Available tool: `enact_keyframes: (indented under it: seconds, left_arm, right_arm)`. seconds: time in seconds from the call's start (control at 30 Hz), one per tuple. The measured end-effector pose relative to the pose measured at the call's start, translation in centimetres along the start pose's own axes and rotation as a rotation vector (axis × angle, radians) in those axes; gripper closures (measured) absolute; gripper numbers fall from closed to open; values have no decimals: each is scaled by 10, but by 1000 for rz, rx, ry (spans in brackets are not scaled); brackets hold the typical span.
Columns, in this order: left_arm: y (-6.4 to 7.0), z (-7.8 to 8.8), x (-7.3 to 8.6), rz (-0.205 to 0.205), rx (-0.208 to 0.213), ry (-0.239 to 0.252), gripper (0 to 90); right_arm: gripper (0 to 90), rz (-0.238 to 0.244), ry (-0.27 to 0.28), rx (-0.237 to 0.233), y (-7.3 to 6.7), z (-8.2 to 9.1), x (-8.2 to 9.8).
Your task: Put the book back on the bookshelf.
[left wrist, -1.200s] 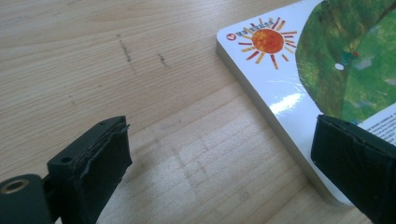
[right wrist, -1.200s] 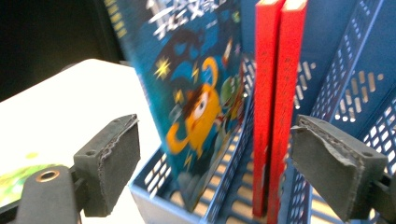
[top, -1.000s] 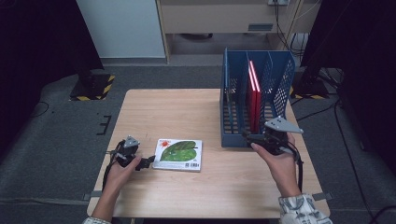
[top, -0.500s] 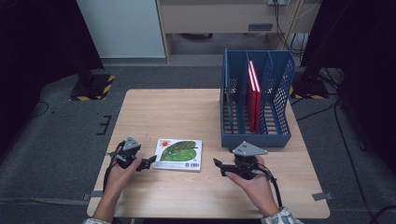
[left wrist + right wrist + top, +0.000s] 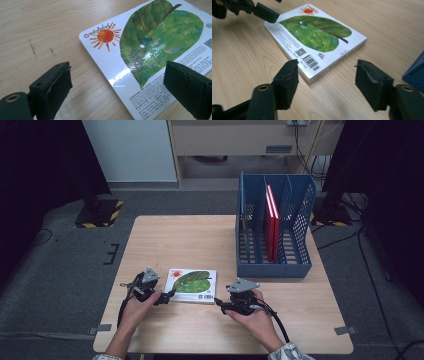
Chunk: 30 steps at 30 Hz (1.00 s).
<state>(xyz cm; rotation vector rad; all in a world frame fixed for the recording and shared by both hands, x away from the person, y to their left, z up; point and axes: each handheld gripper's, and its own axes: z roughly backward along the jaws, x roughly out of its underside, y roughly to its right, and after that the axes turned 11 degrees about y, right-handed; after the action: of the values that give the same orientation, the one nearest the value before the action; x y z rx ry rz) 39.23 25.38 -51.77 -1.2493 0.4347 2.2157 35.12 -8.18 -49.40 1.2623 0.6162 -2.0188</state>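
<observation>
Lying flat, glossy rectangular book point(image 5: 192, 285) (rounded corners) between open left tongs point(image 5: 170, 294) and open, just-narrowing right tongs point(image 5: 218, 302).

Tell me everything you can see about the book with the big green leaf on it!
The flat, glossy white board book with a green leaf and orange sun lies cover-side down near the front of the light wooden table. Its thick edge, rounded corners, barcode, QR codes and small print show on the shiny cover. The left hand-held gripper sits at its left end, the right hand-held gripper near its right corner, both with open jaws, neither squeezing it.
</observation>
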Motion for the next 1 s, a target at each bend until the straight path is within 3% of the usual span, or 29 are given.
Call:
enact_keyframes:
  seconds: [0.1, 0.23, 0.33, 0.47, 0.63, 0.73, 0.93, 1.0]
  left_arm:
    - [-1, -7, -2, 16, 11, 5, 76]
    - [2, -14, 0, -1, 22, -21, 83]
    - [4, -15, -1, -8, 23, -20, 81]
    - [2, -16, 0, 12, 26, -25, 70]
    - [-3, -18, 3, 65, 68, -21, 104]
    - [-2, -19, 6, 90, 95, -2, 148]
    - [1, -18, 8, 95, 99, 6, 147]
    - [1, -18, 8, 94, 98, 6, 147]
  right_arm:
    - [282, 10, -27, 1, 2, -10, 3]
    - [232, 4, -57, 7, 5, -18, 7]
    - [203, 10, -46, 21, 5, -20, 6]
    - [189, -5, -44, 25, 6, -27, 6]
    - [290, -22, -57, -17, 7, -37, 9]
    - [290, -26, -77, -27, 5, -41, 13]
    - [282, -15, -98, -41, 4, -49, 15]
    - [281, -32, -100, -53, 5, -52, 17]
